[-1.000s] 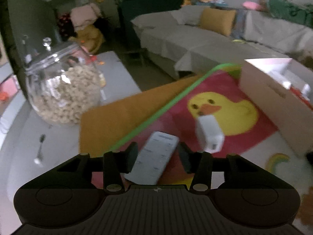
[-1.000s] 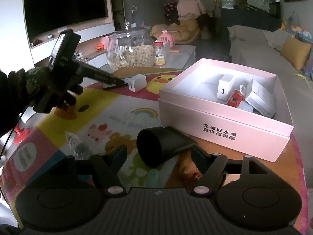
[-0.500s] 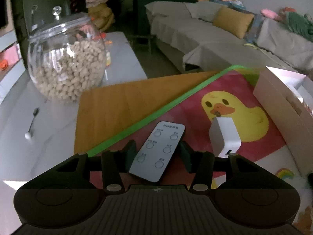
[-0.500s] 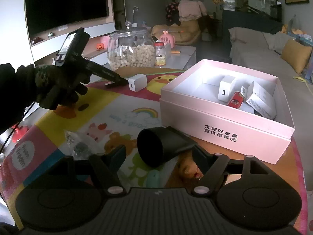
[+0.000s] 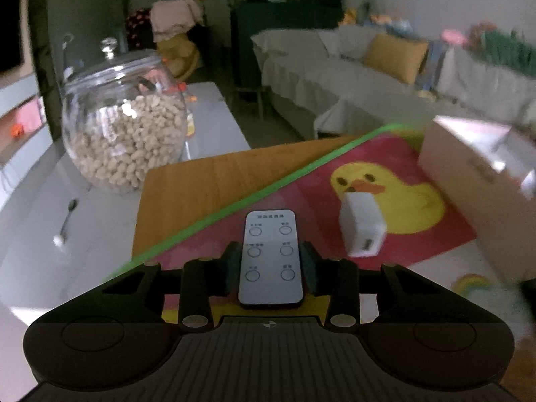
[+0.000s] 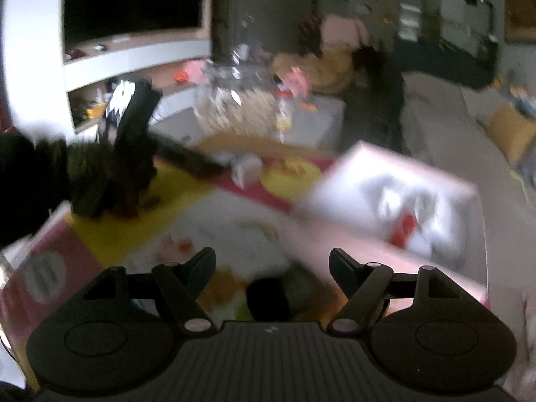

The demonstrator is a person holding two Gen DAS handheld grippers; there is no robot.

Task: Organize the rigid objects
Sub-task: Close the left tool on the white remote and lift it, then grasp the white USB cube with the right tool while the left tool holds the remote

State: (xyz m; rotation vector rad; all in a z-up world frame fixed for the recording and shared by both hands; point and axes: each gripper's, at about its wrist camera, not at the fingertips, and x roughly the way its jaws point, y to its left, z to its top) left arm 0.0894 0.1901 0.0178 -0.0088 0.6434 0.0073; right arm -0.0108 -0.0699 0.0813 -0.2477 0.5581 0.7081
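left gripper (image 5: 270, 261): jaws closing on the white remote (image 5: 270, 257), one pad on each long edge near its lower half. looks like they're touching the sides, so i'd call it a grip just forming.
remote: lies flat on the red part of the cartoon mat (image 5: 418, 234), bottom centre of the left wrist view, buttons up. taking it across the narrow width makes sense, it's the only way jaws this size get around it.
white charger block (image 5: 361, 226): just right of the remote, on the yellow duck print, not touched. probably next in line.
pink box (image 6: 395, 207): middle right of the right wrist view, open top, a few white items and something red inside. seems to be where the loose stuff is being collected.
right gripper (image 6: 272, 269): jaws wide, nothing between them. view is badly blurred.
black cylinder (image 6: 268, 298): dark round thing low in the right view, just above the gripper body, below the open fingers and not held.
peanut jar (image 5: 124, 127): glass, lid on, upper left of the left view, on the grey table beyond the mat, well clear of the action.
spoon (image 5: 65, 222): on the grey table at left, apart from everything.
next bit, my guess: lift the remote and carry it right to the box.
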